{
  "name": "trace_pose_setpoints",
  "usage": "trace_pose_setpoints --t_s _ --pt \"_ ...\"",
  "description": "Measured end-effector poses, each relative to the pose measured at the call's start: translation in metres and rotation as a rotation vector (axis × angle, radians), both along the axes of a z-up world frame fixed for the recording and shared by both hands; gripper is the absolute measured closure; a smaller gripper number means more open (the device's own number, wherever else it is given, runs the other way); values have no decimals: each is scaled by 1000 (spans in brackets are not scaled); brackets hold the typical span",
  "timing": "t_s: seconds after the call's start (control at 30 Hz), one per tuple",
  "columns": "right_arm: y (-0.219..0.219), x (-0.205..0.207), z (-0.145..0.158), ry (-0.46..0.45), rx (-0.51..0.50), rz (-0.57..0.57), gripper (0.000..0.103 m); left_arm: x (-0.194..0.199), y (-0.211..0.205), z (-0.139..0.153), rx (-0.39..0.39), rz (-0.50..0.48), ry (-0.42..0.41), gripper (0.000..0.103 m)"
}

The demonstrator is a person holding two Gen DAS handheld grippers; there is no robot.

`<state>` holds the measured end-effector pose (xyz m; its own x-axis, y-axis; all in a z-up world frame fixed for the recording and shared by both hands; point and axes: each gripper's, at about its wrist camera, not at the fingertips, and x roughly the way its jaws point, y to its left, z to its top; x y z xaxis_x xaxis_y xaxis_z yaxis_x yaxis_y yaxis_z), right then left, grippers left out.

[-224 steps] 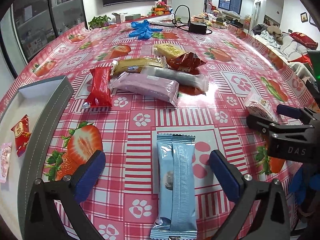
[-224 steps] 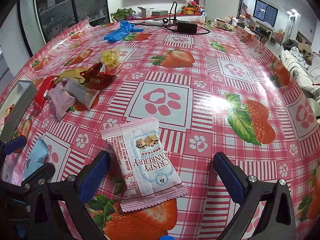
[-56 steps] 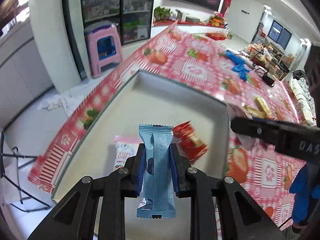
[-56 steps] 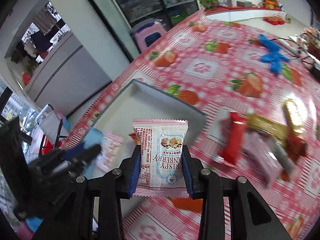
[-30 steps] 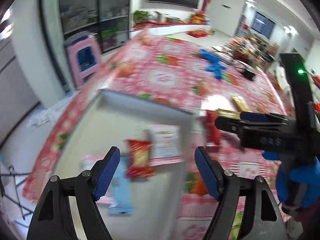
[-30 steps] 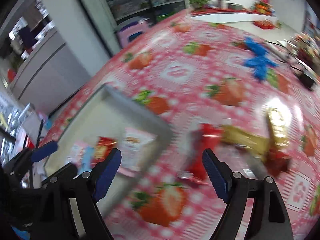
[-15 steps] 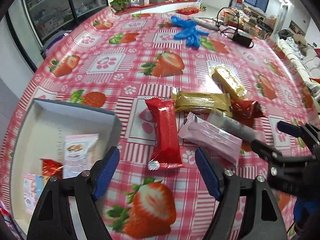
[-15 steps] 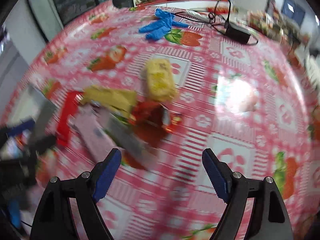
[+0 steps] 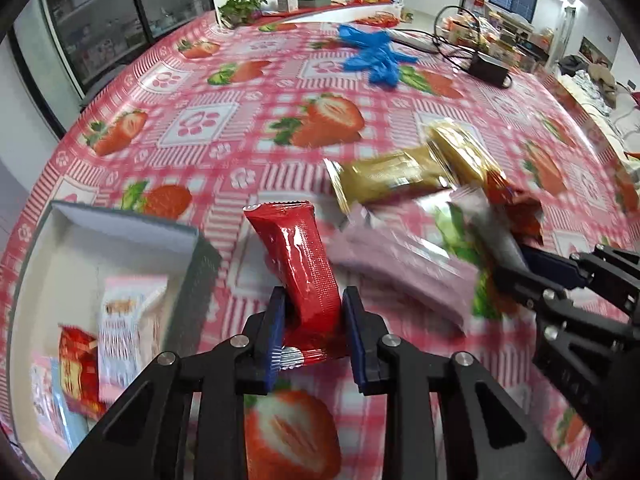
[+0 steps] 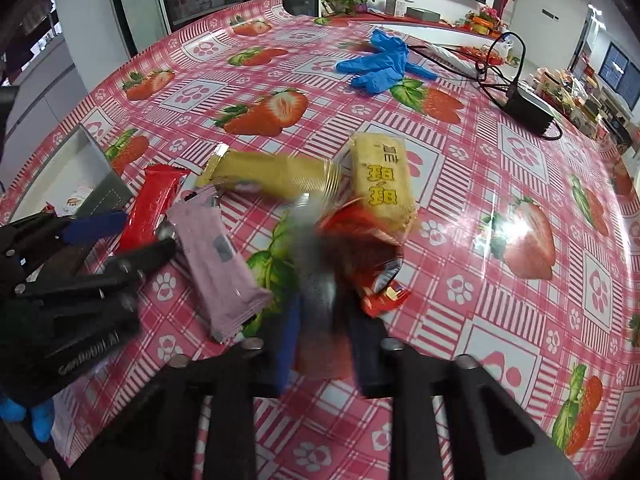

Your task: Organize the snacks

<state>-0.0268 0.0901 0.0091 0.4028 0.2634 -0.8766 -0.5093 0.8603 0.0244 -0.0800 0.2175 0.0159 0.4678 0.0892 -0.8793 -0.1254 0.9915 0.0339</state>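
Note:
My left gripper (image 9: 313,330) is shut on a long red snack bar (image 9: 300,268), which also shows in the right wrist view (image 10: 150,206). My right gripper (image 10: 326,340) is shut on a grey-silver snack bar (image 10: 316,280), blurred by motion; the same bar shows in the left wrist view (image 9: 486,236). A pink bar (image 10: 218,262), a gold bar (image 10: 276,174), a yellow cake pack (image 10: 382,176) and a crumpled red packet (image 10: 368,248) lie in the pile. The grey tray (image 9: 200,268) at the left holds several snacks.
Blue gloves (image 10: 378,64) and a black power adapter with cable (image 10: 524,114) lie at the far side of the strawberry tablecloth (image 10: 500,184). A plant (image 9: 240,6) and boxes stand beyond the table's far edge.
Both grippers have closed since half a second ago: the left on the red bar, the right on the grey-silver bar. Both came down close to the pile.

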Motion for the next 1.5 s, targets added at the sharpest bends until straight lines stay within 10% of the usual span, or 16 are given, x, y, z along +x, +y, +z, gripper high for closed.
trace_pose_setpoints --t_s 0.37,0.47,0.53,0.57,0.6,1.5 --pt "-109 -89 1 86 71 -271 81 -107 -41 0 -7 -111 -35 70" --pt "-130 -124 0 83 78 -304 78 -116 -41 0 8 -121 -51 38" --pt "-137 -134 1 86 87 -313 44 -117 -35 2 11 -96 -66 21" --pt "-141 -136 2 73 82 -326 8 -116 -31 4 1 -83 -67 21" --pt "-143 -138 5 40 70 -339 4 -114 -25 6 -21 -68 -63 21" --pt "-130 -117 -17 -111 42 -391 0 -84 -42 -16 -14 -29 -142 0"
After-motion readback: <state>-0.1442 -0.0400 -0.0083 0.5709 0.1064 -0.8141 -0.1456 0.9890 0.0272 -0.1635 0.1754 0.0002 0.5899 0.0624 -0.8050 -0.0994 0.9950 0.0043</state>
